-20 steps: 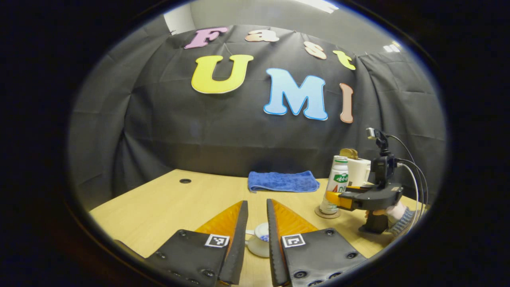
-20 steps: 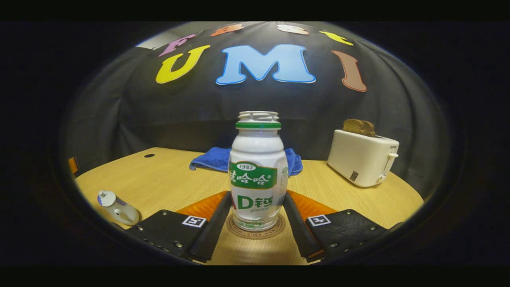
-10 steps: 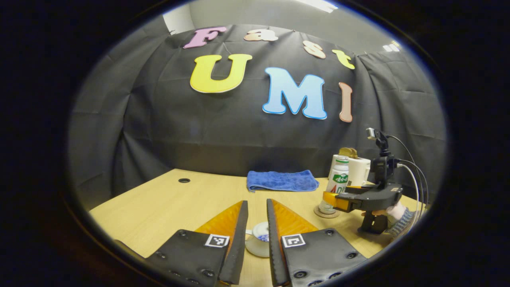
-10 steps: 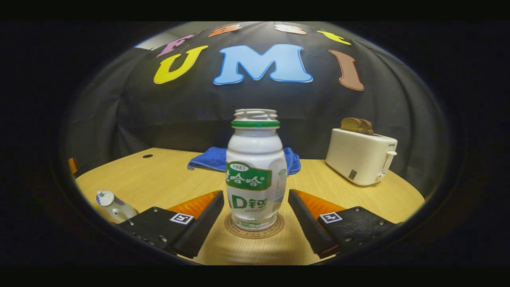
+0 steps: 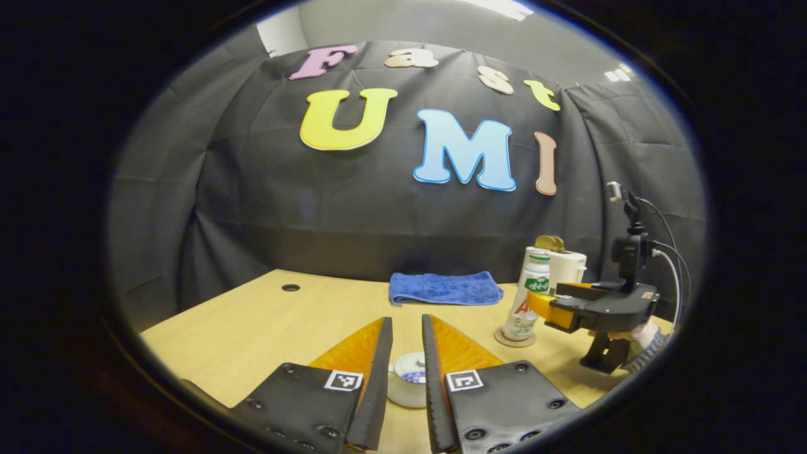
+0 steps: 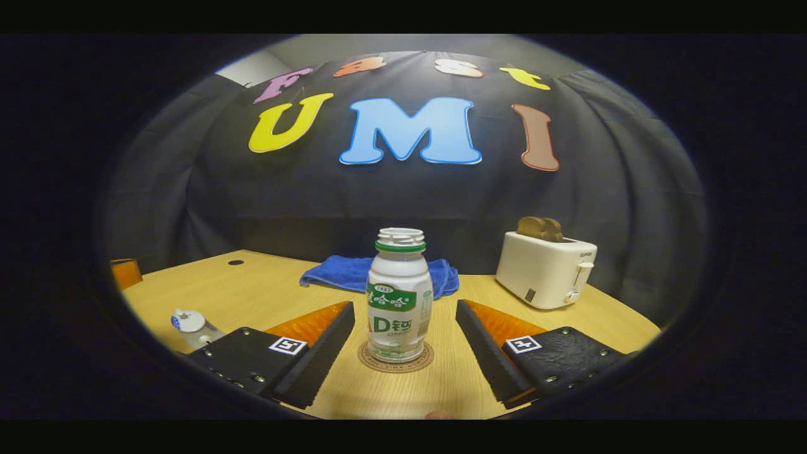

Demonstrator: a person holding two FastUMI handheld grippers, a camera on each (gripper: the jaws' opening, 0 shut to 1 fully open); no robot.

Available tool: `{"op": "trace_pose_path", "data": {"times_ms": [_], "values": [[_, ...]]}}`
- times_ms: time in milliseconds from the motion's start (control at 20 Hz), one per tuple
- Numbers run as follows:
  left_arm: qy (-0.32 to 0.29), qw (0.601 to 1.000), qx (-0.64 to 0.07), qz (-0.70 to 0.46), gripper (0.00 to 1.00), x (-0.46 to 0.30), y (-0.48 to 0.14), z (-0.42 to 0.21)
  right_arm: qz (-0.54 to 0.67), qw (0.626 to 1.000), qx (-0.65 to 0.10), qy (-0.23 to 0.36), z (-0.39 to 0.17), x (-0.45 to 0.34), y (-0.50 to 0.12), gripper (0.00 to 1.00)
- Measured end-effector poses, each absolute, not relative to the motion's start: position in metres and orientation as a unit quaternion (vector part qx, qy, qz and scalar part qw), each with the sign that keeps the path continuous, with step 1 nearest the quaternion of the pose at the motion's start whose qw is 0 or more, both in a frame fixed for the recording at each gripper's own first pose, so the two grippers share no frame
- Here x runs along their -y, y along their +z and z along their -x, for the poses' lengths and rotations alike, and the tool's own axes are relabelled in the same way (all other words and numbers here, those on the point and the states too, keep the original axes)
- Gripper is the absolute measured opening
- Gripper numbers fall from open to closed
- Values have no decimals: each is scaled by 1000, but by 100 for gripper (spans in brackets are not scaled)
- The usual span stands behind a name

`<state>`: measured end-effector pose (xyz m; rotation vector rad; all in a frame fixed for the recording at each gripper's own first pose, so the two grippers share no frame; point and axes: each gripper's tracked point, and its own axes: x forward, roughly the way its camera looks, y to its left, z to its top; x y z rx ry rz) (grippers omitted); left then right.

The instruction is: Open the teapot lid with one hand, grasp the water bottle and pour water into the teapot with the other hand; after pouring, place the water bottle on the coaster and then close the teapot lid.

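The right claw (image 6: 403,353) stands wide, its fingers apart from the water bottle (image 6: 399,296) on the coaster (image 6: 396,364); bare worktop (image 6: 265,296) lies on both sides of the bottle; the blue towel (image 6: 343,272) and toaster (image 6: 545,270) block the far side; the teapot (image 5: 406,378) sits between the left claw's (image 5: 407,372) narrowly parted fingers.

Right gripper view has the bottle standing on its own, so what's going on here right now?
The water bottle stands upright on the coaster, and the right gripper is open, its fingers apart on either side and clear of it. The left gripper is held low over the teapot, its fingers nearly closed with the lid's knob showing in the gap; whether they grip it can't be told. A blue towel and a toaster sit behind.
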<state>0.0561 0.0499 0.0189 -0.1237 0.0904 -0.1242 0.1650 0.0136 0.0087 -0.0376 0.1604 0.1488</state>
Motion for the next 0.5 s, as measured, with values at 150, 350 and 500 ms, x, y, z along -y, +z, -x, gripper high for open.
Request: {"op": "trace_pose_path", "data": {"times_ms": [150, 350, 500], "values": [[-63, 996, -33, 61, 34, -45, 28, -47, 6, 996, -59, 66, -134, -14, 28, 99], [-65, 996, -6, 55, 34, -35, 41, -25, 11, 999, -23, 42, -88, -14, 52, 99], [-72, 996, 14, 46, 34, -20, 47, -2, 36, 999, 9, 27, -49, -16, 67, 99]]}}
